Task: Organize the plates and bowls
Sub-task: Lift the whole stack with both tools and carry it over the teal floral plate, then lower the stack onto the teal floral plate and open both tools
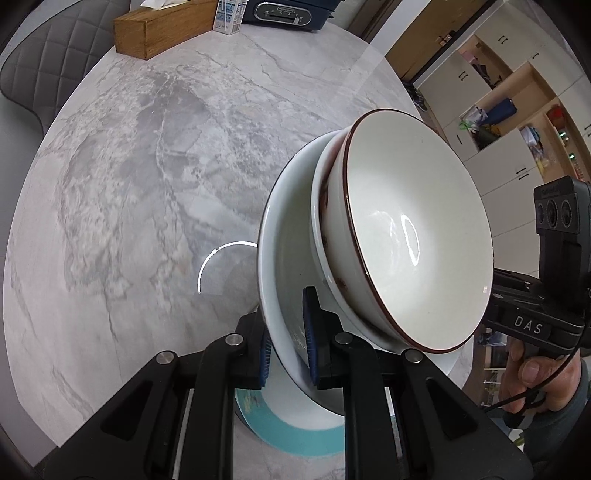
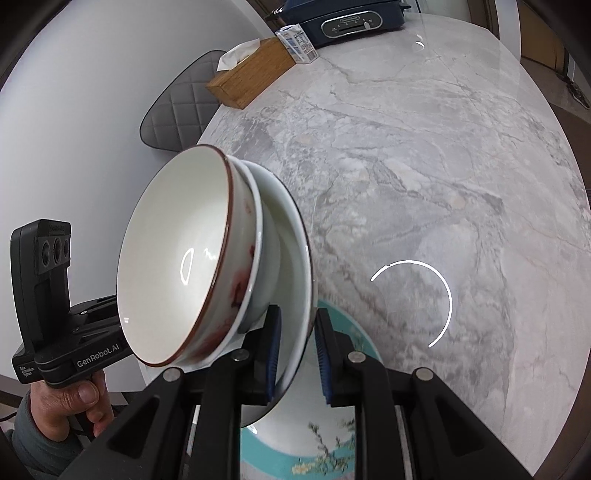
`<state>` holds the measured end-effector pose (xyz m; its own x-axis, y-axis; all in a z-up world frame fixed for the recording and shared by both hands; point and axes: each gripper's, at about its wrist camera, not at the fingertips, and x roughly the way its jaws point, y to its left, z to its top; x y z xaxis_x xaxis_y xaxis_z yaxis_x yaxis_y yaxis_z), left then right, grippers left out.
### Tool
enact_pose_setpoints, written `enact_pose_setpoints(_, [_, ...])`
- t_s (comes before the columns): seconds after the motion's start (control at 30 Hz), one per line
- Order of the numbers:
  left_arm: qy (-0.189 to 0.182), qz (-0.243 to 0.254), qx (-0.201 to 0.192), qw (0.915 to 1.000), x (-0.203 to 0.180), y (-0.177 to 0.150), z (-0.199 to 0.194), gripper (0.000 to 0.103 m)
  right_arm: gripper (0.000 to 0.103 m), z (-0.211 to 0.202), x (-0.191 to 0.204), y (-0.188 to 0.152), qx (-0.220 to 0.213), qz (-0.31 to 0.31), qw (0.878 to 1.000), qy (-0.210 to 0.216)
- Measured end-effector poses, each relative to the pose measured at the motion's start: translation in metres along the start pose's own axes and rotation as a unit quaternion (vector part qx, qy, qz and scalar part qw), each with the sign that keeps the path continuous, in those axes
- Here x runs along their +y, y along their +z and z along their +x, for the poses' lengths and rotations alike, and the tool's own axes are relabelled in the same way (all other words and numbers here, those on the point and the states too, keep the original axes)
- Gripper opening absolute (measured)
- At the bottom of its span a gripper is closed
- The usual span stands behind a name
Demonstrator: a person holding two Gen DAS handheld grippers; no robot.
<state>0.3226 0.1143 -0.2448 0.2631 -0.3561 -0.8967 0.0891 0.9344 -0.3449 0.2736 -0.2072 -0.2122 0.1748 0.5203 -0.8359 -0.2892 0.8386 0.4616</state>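
Note:
A nested stack of three bowls is held in the air above the table: a white bowl with a brown rim inside a middle bowl, inside a large white outer bowl. My left gripper is shut on the outer bowl's rim. My right gripper straddles the opposite rim, its left pad on the wall and its right pad a little off it. A plate with a teal rim lies on the table right below the stack.
The round marble table carries a wooden tissue box, a small carton and a dark blue appliance at its far edge. A grey quilted chair stands behind; shelves to the right.

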Motion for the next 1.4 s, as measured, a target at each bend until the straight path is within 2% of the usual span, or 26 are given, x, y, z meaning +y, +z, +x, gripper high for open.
enact_pose_setpoints(0.13, [-0.001,0.001,0.010,0.9999,-0.005,-0.025,0.000,0.013,0.020,-0.005,0.003,-0.027,0.003,0.006,1.000,-0.007])
enact_pose_setpoints(0.37, [-0.009,0.015,0.045,0.9989,-0.003,-0.067,0.025,0.013,0.020,0.005,-0.001,-0.066,0.008,0.032,0.999,-0.026])
enact_pose_setpoints(0.63, [0.005,0.034,0.057,0.9978,-0.007,-0.097,0.044,0.013,0.020,0.021,-0.011,-0.097,0.016,0.046,0.998,-0.048])
enact_pose_setpoints(0.83, [0.016,0.040,0.048,0.9979,-0.013,-0.103,0.046,0.013,0.020,0.030,-0.019,-0.112,0.016,0.052,0.997,-0.052])
enact_pose_setpoints(1.4, [0.031,0.040,0.034,0.9981,-0.018,-0.104,0.052,0.013,0.020,0.031,-0.018,-0.114,0.012,0.046,0.997,-0.059])
